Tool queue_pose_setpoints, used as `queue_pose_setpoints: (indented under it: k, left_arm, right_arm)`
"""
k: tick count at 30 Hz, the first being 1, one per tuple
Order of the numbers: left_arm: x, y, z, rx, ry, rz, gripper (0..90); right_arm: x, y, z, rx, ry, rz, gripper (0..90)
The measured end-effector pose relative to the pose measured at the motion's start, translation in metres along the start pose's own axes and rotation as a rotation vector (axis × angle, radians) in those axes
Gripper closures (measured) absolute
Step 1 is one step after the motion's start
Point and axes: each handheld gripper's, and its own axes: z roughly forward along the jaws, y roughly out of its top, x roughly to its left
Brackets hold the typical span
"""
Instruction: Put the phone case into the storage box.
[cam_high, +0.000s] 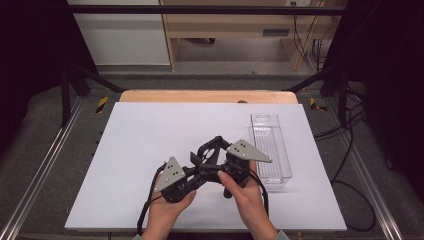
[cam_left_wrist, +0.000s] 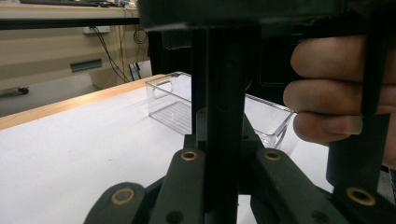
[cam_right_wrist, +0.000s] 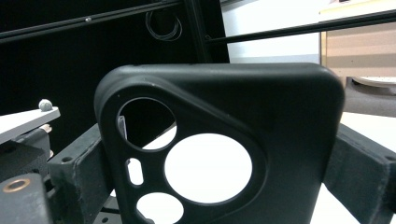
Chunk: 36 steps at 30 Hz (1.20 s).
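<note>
Two grippers: both are meeting over the near middle of the table, each held in one of the person's hands.
Table (cam_high: 150, 150): a white sheet is covering its top, with a strip of bare wood showing along the far edge.
Clear bin (cam_high: 270, 150): a long transparent plastic tray is lying on the right part of the sheet, running near to far, just beside the right gripper; in the left gripper view (cam_left_wrist: 173, 103) it is sitting behind the dark jaws with its handle cutout facing the camera.
Left gripper (cam_high: 196, 169): it is pointing right and slightly away; its jaws are standing clenched against the edge of the phone case, which is rising edge-on between them in the left gripper view.
Right gripper (cam_high: 220, 159): it is pointing left toward its partner; its black pads are pressing on both side edges of the phone case in the right gripper view, so it is grasping that case.
Phone case (cam_right_wrist: 224, 140): this black shell with a rounded camera opening holding several cutouts is being held above the sheet between both grippers, upright and facing the right gripper's camera; in the high view (cam_high: 210, 149) it is showing as a dark loop just left of the bin.
Left hand (cam_high: 167, 210): it is wrapping the left gripper's body from below.
Right hand (cam_high: 242, 192): it is clasping the right gripper's handle, its fingers (cam_left_wrist: 327, 91) showing close up in the left gripper view.
</note>
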Motion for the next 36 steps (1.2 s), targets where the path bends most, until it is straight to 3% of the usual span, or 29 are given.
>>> queue_pose_setpoints:
  k: [15, 26, 36]
  left_arm:
    - [-0.0012, -0.0008, 0.0009, -0.004, 0.006, -0.006, 85.5]
    - [-0.0018, -0.0017, 0.0015, -0.003, 0.008, -0.009, 85.4]
    - [-0.0013, -0.0062, 0.0030, 0.006, 0.011, -0.016, 85.3]
  right_arm:
    - [0.0010, -0.0025, -0.0003, -0.002, 0.028, -0.006, 7.0]
    - [0.0011, -0.0023, -0.0020, -0.001, -0.002, -0.007, 12.5]
    - [-0.0015, -0.0027, -0.0006, 0.044, -0.004, 0.003, 13.3]
